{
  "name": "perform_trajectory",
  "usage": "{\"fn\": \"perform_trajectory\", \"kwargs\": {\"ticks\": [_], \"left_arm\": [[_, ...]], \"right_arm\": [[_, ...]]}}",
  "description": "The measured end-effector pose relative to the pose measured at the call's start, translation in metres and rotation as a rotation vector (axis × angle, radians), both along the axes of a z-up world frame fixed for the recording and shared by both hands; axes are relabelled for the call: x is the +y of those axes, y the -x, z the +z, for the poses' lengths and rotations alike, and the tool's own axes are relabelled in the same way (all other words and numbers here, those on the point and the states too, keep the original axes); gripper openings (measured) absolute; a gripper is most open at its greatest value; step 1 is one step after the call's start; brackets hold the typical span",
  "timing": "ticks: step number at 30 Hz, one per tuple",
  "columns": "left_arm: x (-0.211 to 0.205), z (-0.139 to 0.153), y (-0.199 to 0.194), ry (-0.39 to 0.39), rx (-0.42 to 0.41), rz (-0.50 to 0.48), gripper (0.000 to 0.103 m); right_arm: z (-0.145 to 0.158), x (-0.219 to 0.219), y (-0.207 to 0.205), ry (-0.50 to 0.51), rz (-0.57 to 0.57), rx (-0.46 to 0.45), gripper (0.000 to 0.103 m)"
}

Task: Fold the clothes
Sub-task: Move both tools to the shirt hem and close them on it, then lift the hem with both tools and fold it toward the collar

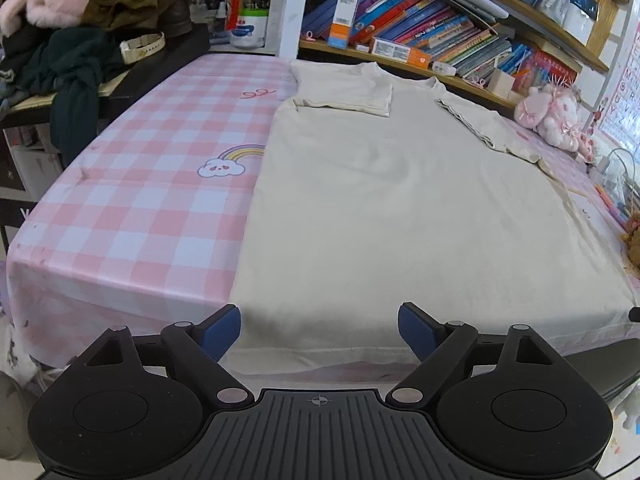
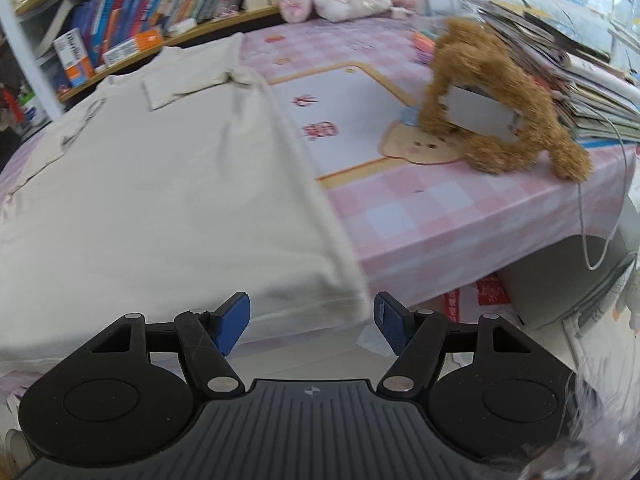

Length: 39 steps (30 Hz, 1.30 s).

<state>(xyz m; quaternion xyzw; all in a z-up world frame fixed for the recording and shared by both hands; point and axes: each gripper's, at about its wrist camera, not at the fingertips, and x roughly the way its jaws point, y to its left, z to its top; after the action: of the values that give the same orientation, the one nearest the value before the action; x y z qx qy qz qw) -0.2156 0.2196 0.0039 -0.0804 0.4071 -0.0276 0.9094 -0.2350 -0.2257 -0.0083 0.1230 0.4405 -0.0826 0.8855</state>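
1. A cream T-shirt point(image 1: 400, 208) lies spread flat on the tabletop point(image 1: 132, 208), which wears a pink-and-white checked cloth. Its hem runs along the near edge and its collar points toward the bookshelf point(image 1: 440, 36) at the back, so each hem corner sits within reach of one tool.
2. Both short sleeves are turned inward onto the body: the left sleeve point(image 1: 348, 98) lies as a neat rectangle on the chest, and the right sleeve point(image 1: 476, 124) slants across the shoulder. I judge this squares the shirt into a plain oblong, the shape a lengthwise fold wants.
3. The left hand-held gripper point(image 1: 319, 332) hovers just short of the hem, its blue pads spread wide with nothing between them. It is lined up with the hem's left part, near the shirt's left side edge.
4. The right hand-held gripper point(image 2: 312, 322) also stands apart and empty, aimed at the shirt's near right corner point(image 2: 344, 296), which hangs a little over the table edge. That overhang probably makes the corner easy to pinch from the front.
5. With sleeves in and the body still full length, the fold looks partly made; whether the shirt's sides have been turned in I cannot tell.
6. A brown plush toy point(image 2: 500, 120) and a pile of papers point(image 2: 568, 72) sit well to the right, clear of the shirt.
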Motion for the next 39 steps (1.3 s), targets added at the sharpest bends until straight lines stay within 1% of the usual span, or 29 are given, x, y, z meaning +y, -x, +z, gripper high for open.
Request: {"fn": "perform_trajectory", "kwargs": {"ticks": [2, 6, 8, 9, 10, 12, 14, 17, 22, 28, 29, 30, 31, 32, 33, 34, 36, 39], "left_arm": [[0.002, 0.0, -0.001, -0.004, 0.008, -0.001, 0.087], [0.007, -0.001, 0.001, -0.009, 0.027, -0.014, 0.087], [0.009, -0.002, 0.003, -0.042, 0.033, -0.023, 0.079], [0.011, -0.004, 0.002, -0.055, 0.049, -0.026, 0.07], [0.012, -0.006, 0.001, -0.066, 0.067, -0.03, 0.062], [0.016, -0.009, -0.001, -0.081, 0.095, -0.036, 0.058], [0.021, -0.012, -0.004, -0.078, 0.108, -0.037, 0.057], [0.029, -0.017, -0.01, -0.044, 0.122, -0.042, 0.057], [0.038, -0.026, -0.021, 0.038, 0.149, -0.056, 0.056], [0.046, -0.036, -0.031, 0.108, 0.186, -0.093, 0.055], [0.047, -0.036, -0.031, 0.126, 0.189, -0.099, 0.051], [0.049, -0.037, -0.031, 0.146, 0.192, -0.106, 0.036], [0.051, -0.036, -0.029, 0.153, 0.191, -0.111, 0.02], [0.052, -0.034, -0.027, 0.156, 0.189, -0.115, 0.015], [0.054, -0.033, -0.025, 0.16, 0.187, -0.12, 0.009], [0.055, -0.032, -0.023, 0.163, 0.185, -0.124, 0.006], [0.057, -0.027, -0.016, 0.17, 0.178, -0.132, 0.004], [0.057, -0.022, -0.009, 0.177, 0.161, -0.136, 0.004]], "right_arm": [[-0.002, -0.011, -0.004, -0.018, -0.001, 0.021, 0.067], [-0.005, -0.022, -0.013, -0.032, 0.066, 0.052, 0.067], [-0.006, -0.024, -0.019, -0.012, 0.125, 0.066, 0.067], [-0.007, -0.024, -0.021, -0.009, 0.151, 0.076, 0.067], [-0.008, -0.025, -0.023, -0.006, 0.176, 0.087, 0.066], [-0.009, -0.027, -0.026, -0.019, 0.222, 0.107, 0.064], [-0.011, -0.028, -0.03, -0.03, 0.263, 0.123, 0.063], [-0.012, -0.029, -0.035, -0.035, 0.308, 0.128, 0.062], [-0.019, -0.04, -0.049, -0.113, 0.318, 0.177, 0.062], [-0.027, -0.053, -0.06, -0.202, 0.347, 0.225, 0.062], [-0.028, -0.053, -0.061, -0.21, 0.351, 0.227, 0.061], [-0.027, -0.054, -0.06, -0.219, 0.355, 0.224, 0.06], [-0.026, -0.056, -0.059, -0.229, 0.358, 0.222, 0.049], [-0.024, -0.058, -0.057, -0.233, 0.356, 0.217, 0.032], [-0.022, -0.06, -0.055, -0.237, 0.353, 0.212, 0.024], [-0.02, -0.062, -0.053, -0.241, 0.351, 0.206, 0.013], [-0.013, -0.065, -0.047, -0.249, 0.36, 0.187, 0.009], [-0.003, -0.063, -0.041, -0.23, 0.386, 0.164, 0.007]]}}
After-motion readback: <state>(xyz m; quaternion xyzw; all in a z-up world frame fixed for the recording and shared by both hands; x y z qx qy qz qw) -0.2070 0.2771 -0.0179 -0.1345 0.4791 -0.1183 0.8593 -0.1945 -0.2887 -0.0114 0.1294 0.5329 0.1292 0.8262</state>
